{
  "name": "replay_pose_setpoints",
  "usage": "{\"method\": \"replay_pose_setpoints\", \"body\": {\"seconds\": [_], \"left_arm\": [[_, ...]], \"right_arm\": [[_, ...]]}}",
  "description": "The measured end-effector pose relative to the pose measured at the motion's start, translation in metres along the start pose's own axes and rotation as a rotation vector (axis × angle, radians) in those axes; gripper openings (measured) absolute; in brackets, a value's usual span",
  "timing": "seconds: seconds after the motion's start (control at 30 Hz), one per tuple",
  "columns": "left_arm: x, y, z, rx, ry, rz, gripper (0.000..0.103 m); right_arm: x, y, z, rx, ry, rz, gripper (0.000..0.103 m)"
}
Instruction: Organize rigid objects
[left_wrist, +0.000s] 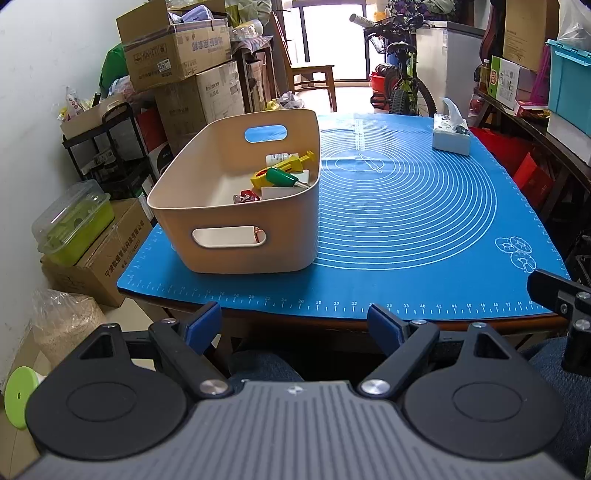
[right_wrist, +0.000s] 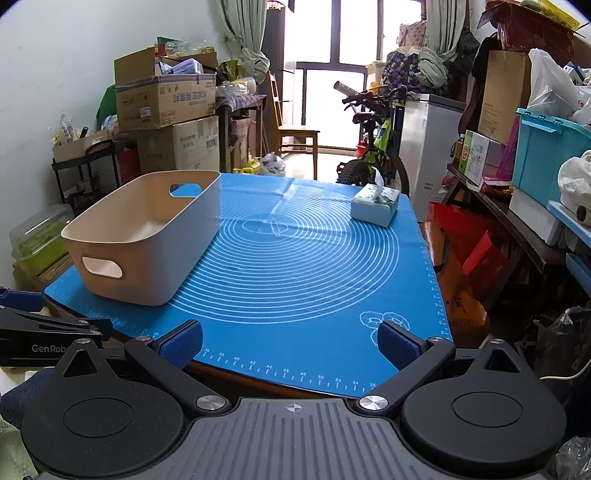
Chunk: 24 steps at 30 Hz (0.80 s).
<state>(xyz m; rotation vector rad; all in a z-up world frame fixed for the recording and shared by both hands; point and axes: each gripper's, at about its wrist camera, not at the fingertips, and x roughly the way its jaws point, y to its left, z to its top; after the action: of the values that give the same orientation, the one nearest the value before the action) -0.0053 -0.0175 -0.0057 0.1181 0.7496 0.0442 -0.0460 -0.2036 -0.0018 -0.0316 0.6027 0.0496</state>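
A beige plastic bin with cut-out handles stands on the left of the blue mat. Inside it lie a green-handled tool, a yellow toy piece, a white bottle and a small red item. The bin also shows in the right wrist view, its contents hidden by the wall. My left gripper is open and empty, held before the table's near edge. My right gripper is open and empty over the near edge.
A white tissue box sits at the mat's far right corner, also in the right wrist view. Cardboard boxes and a cart stand left of the table. A bicycle stands behind it. Shelves with bins line the right side.
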Motion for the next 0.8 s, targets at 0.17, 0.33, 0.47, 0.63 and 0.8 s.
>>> {"method": "replay_pose_setpoints", "body": {"seconds": [0.17,0.33,0.47,0.63,0.8], "left_arm": [[0.0,-0.0003,0.0,-0.001,0.0,-0.001,0.086],[0.0001,0.0,0.0001,-0.001,-0.001,-0.001,0.086],[-0.0008,-0.0017,-0.0004,0.0,-0.001,-0.001,0.086],[-0.0013,-0.0029,0.0001,0.001,-0.001,-0.001,0.086],[-0.0013,-0.0027,0.0001,0.001,-0.002,-0.001,0.086]], "right_arm": [[0.0005,0.0002,-0.0006,0.004,0.004,-0.001,0.1],[0.0004,-0.0003,-0.0005,0.003,0.004,-0.001,0.1],[0.0016,-0.0009,-0.0027,0.005,0.006,-0.004,0.1],[0.0015,-0.0009,-0.0022,0.005,0.006,-0.004,0.1],[0.0014,-0.0009,-0.0021,0.005,0.006,-0.004,0.1]]}}
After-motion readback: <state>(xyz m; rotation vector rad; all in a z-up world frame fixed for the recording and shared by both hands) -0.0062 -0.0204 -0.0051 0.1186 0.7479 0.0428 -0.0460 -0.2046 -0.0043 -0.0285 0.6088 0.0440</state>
